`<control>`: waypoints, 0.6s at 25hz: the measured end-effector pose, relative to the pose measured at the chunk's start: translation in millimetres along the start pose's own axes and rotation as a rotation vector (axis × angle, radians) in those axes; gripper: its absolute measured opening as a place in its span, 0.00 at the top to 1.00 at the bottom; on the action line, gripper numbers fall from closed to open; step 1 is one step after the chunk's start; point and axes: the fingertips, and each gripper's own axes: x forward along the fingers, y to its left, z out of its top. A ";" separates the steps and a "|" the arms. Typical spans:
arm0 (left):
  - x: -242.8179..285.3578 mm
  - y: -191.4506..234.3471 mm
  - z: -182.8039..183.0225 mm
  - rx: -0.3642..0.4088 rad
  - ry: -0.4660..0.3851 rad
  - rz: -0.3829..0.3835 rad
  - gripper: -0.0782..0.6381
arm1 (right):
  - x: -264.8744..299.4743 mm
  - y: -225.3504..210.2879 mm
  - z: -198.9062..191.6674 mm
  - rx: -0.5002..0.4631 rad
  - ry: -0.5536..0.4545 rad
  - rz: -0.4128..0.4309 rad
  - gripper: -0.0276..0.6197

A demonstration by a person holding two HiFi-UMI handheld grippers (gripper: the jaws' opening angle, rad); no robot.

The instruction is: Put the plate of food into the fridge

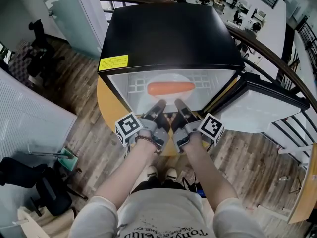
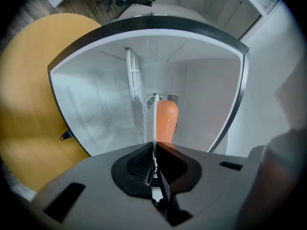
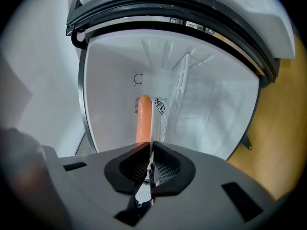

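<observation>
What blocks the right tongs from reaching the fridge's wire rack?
Likely yes, reachable: the fridge door stands open and nothing sits before the wire rack; the right tongs are clamped on the plate.

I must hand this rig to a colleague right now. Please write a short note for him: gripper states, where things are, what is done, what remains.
Left gripper: shut on the plate, near rim.
Right gripper: shut on the same rim, beside the left.
Plate with the sausage is inside the open fridge, over the wire shelf; whether it rests there cannot be told.
Done: door open, plate brought in.
Left: set down, release, withdraw, close door.
</observation>
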 end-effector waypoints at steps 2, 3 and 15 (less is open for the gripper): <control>4.9 3.0 1.9 -0.005 0.000 0.004 0.84 | 3.6 -3.9 2.9 0.009 -0.002 -0.003 0.89; 7.9 3.2 2.6 -0.007 0.002 0.004 0.84 | 5.1 -5.4 5.0 0.013 -0.003 -0.007 0.89; 35.7 13.6 20.5 0.002 0.008 0.042 0.84 | 29.2 -21.8 21.7 0.045 -0.037 -0.036 0.89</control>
